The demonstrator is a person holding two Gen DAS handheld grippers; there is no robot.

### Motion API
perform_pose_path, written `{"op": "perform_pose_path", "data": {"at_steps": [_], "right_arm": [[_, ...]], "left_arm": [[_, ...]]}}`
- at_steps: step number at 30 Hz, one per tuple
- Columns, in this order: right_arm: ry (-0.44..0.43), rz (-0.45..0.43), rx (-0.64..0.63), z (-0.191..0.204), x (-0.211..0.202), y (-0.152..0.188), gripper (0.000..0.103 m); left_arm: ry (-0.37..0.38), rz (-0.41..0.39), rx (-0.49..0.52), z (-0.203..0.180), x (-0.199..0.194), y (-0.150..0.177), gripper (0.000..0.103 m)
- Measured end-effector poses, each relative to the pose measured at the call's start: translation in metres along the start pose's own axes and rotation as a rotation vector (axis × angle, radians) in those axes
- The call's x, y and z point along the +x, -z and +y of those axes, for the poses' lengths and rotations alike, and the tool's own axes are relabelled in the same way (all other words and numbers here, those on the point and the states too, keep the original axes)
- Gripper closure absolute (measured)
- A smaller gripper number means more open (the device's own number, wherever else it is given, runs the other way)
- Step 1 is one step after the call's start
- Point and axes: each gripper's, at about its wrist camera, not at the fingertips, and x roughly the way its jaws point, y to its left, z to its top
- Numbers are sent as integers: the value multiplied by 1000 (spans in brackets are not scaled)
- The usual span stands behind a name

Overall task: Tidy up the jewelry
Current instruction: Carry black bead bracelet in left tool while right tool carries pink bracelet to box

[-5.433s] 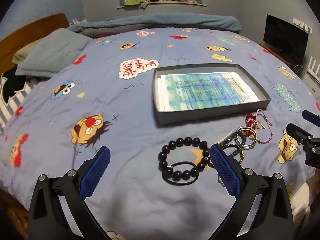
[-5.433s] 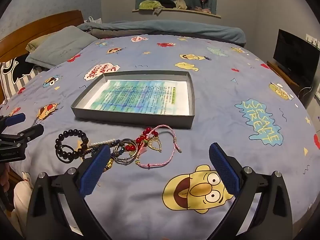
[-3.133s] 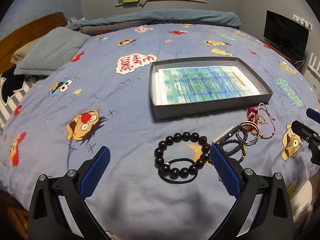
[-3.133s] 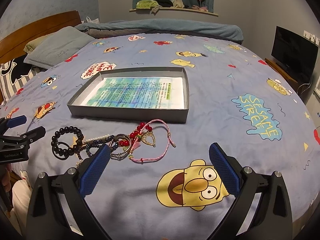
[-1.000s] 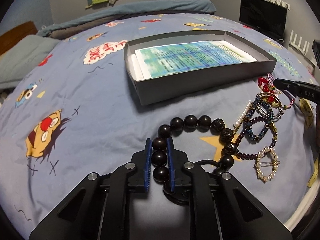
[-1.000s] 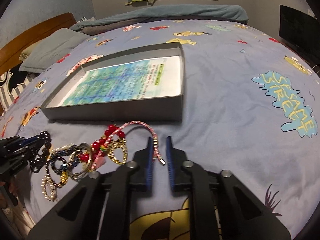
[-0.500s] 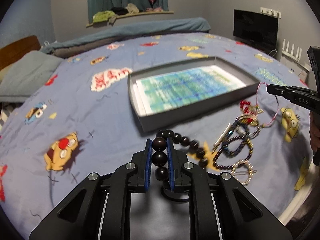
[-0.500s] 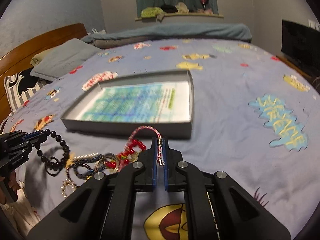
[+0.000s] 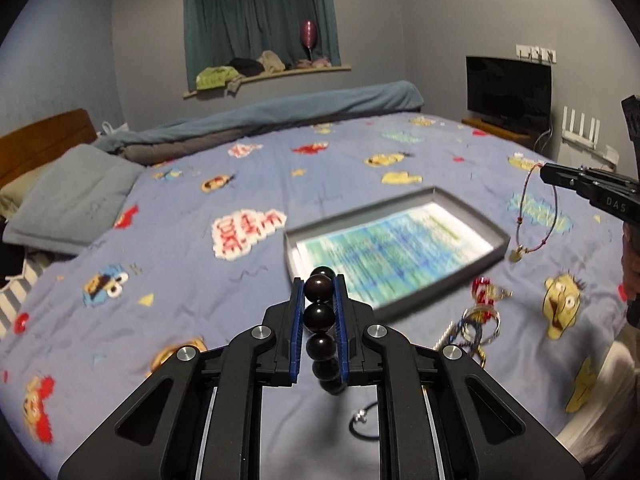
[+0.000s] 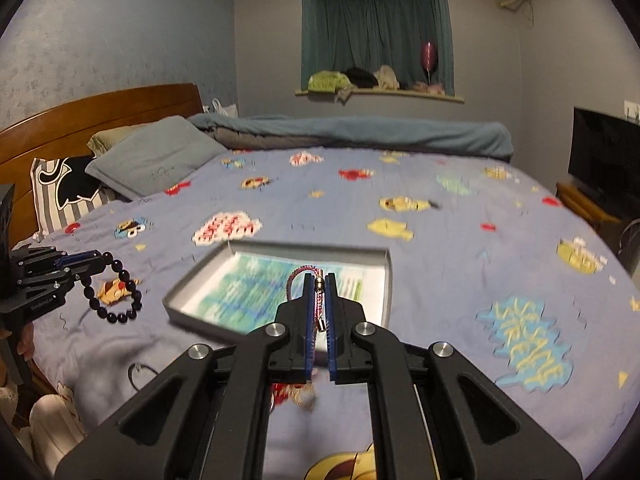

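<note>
Blue-padded grippers [image 9: 319,288] [image 10: 319,284] raised, gripping bracelets [image 9: 320,316].

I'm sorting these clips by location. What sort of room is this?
A bedroom, most likely: a large bed under a blue cartoon-print bedspread, grey pillows against a brown wooden headboard, and a dark green curtained window. A black flat-screen television stands at one side.

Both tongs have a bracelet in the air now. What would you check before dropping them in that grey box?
1. Left tongs shut on the black bead bracelet: ok.
2. Right tongs shut on the pink cord bracelet: ok.
3. Both bracelets clear of the bedspread: ok.
4. Grey box open: ok.
5. Bracelets above the box: not ok, both hang beside it.
6. Cord free of the remaining pile: ok.
</note>
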Motion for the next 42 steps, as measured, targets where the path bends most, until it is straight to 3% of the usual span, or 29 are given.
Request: {"op": "perform_pose_path", "data": {"at_steps": [10,22,26,32,38,42], "right_arm": [[4,-27,25,-11,28,-39,98],[11,51,97,-32,129,-49,98],[12,101,155,-47,163,-45,98],[91,175,183,-69,197,-35,98],[141,288,150,-71,225,-24,98],[147,315,91,-60,234,-18,98]], "left_arm": [[22,-18,15,3,30,-44,88],[176,26,-19,-14,140,-82,88],[178,69,-48,-15,173,-79,88],[164,161,-118,7,210,-60,88],[135,258,-184,26,234,-42,88],[136,299,-197,29,247,-34,88]]}}
